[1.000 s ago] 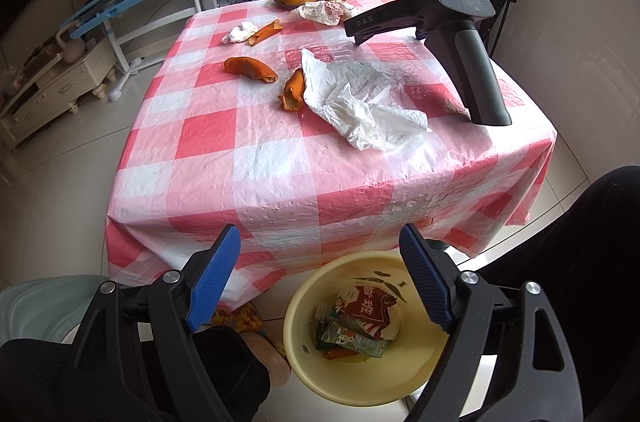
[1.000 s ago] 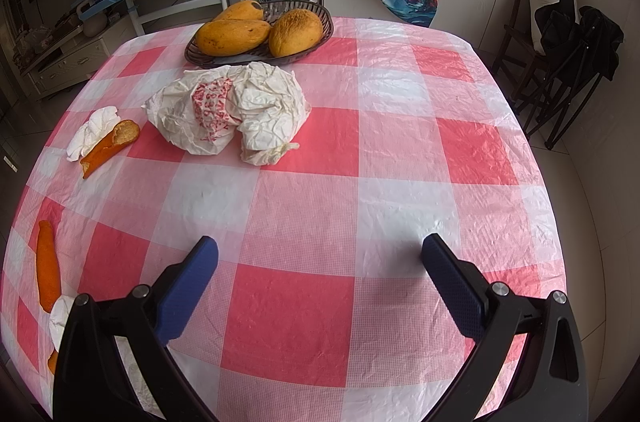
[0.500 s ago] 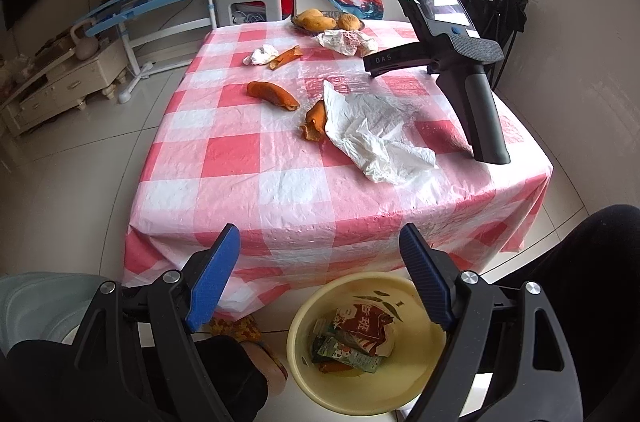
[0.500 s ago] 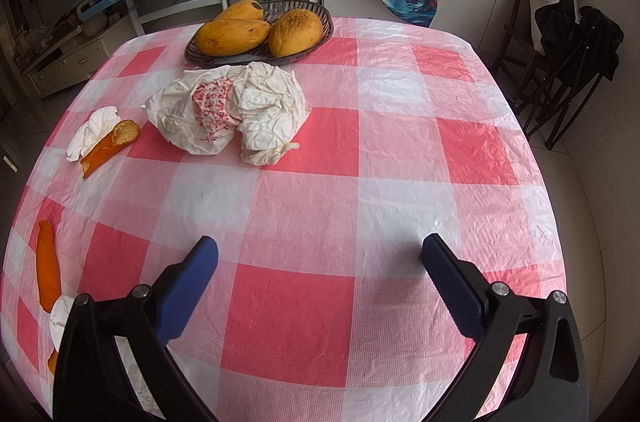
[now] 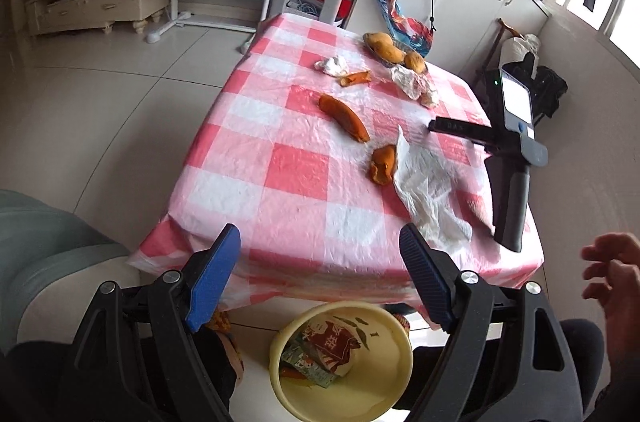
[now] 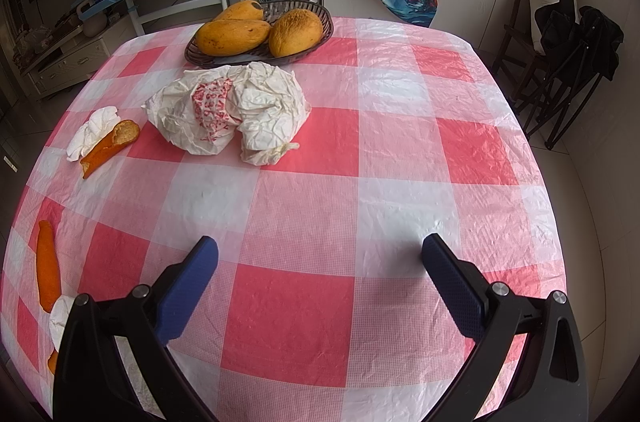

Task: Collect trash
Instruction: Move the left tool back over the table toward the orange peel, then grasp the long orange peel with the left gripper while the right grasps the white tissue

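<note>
While the left tool [image 5: 320, 254] hangs off the near edge of the counter [image 5: 296, 174], its blue fingers [image 5: 212, 282] stand wide apart with nothing between them. Directly below it on the floor sits a pale yellow bin [image 5: 344, 362], round, holding crumpled snack wrappers [image 5: 320, 346] in red, white and green.

Trash on the red-and-white checked cloth, left wrist view:
- long orange peel [image 5: 344, 117] near mid-counter, lying flat
- shorter curled orange peel [image 5: 383, 164], touching the edge of a flattened white plastic bag [image 5: 428, 194]
- small white crumpled tissue [image 5: 332, 64] with another peel strip [image 5: 356, 77] just beside it, toward the far end
- crumpled white paper wrapper with red print [image 6: 228, 110], just in front of a dark woven basket [image 6: 304, 12] holding mangoes [image 6: 236, 36]

Right tool [image 6: 320, 262] rests on the counter on its own, handle toward the near right corner, beside the white bag. Its fingers [image 6: 188, 290] are spread open, empty, over bare cloth. A bare hand [image 5: 612, 282] shows at the right edge of the left wrist view, fingers loosely curled, apart from that tool's handle.

Right wrist view: the tissue and its peel strip lie left of the printed wrapper; the long peel lies at the far left edge.
</note>
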A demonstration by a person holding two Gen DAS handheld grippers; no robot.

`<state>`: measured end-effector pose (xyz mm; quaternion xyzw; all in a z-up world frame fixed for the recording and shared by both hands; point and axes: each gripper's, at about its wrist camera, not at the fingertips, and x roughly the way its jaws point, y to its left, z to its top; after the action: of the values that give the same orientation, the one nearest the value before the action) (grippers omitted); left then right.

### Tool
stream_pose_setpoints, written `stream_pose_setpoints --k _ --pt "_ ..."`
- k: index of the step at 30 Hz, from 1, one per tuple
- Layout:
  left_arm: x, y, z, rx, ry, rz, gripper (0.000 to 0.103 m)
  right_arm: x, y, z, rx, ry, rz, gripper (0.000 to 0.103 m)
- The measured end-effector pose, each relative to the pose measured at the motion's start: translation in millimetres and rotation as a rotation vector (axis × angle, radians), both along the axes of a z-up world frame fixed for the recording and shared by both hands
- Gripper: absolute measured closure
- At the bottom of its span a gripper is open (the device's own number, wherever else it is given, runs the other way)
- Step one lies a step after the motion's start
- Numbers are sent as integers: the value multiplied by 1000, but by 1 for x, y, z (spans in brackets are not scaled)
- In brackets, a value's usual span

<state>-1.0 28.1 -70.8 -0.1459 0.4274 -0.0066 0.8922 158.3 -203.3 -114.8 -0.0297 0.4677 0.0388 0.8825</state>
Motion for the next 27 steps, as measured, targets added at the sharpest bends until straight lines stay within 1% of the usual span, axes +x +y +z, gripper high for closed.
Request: stream_pose_setpoints --k 4,9,15,16,18,21,24,26,27 --pt "39 3 8 15 13 -12 25 0 -1 0 0 0 0 6" --pt "98 0 6 20 54 -22 25 0 0 0 0 0 0 6" --pt "160 -16 -16 41 132 -48 25 0 0 0 0 0 0 6" --pt "166 -20 -21 45 141 -55 28 0 0 0 0 0 0 6" --pt "179 -29 -29 61 156 -75 29 0 0 0 0 0 0 6" --pt "191 -44 -41 108 174 -98 32 0 0 0 0 2 0 6" --pt "200 -56 -52 131 197 -131 41 -1 -1 2 -2 39 47 6" --pt "204 -61 -59 145 211 -152 56 -2 -5 6 10 72 50 6" --pt "204 -63 -59 170 196 -156 61 -7 -8 11 36 70 51 6"
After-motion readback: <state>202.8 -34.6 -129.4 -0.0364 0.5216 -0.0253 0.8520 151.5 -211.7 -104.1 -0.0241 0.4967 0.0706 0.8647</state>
